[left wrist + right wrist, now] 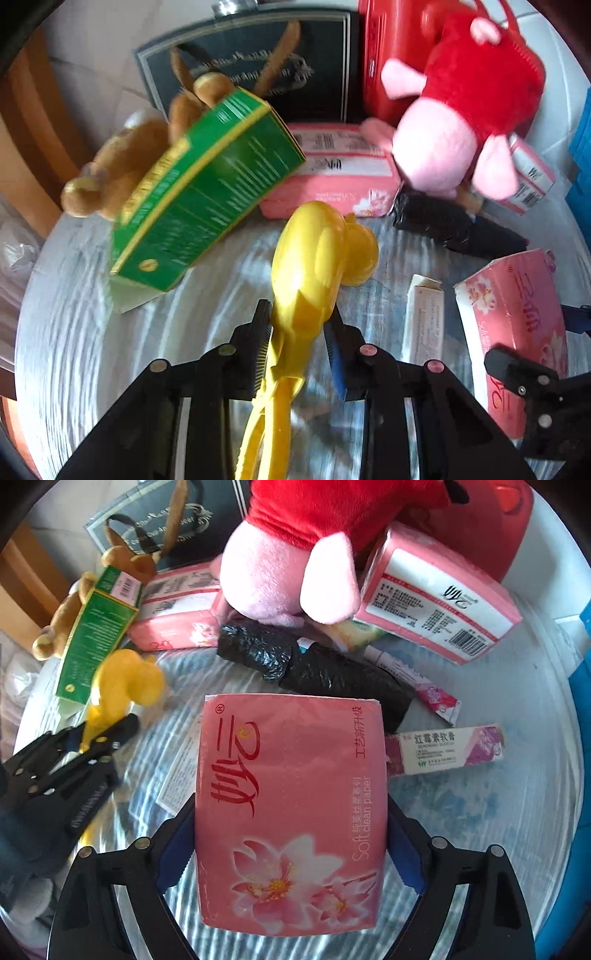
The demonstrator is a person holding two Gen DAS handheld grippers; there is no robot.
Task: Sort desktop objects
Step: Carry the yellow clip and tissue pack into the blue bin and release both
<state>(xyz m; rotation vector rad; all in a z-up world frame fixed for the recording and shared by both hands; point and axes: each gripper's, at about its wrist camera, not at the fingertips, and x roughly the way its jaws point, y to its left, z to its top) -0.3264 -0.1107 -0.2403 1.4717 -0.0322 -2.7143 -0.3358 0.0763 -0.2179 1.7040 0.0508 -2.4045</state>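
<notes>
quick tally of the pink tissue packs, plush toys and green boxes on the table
pink tissue packs: 3
plush toys: 2
green box: 1
total: 6

The green box point(207, 192) is smearing its print into unreadable streaks and covering much of the brown plush toy point(122, 166), while the red-and-pink plush pig point(295, 554) is running off the top edge and hiding the packs behind it.

A yellow plastic duck-shaped tong point(314, 258) is held upright; a pink tissue pack point(291, 812) (floral print) is clasped flat.
</notes>
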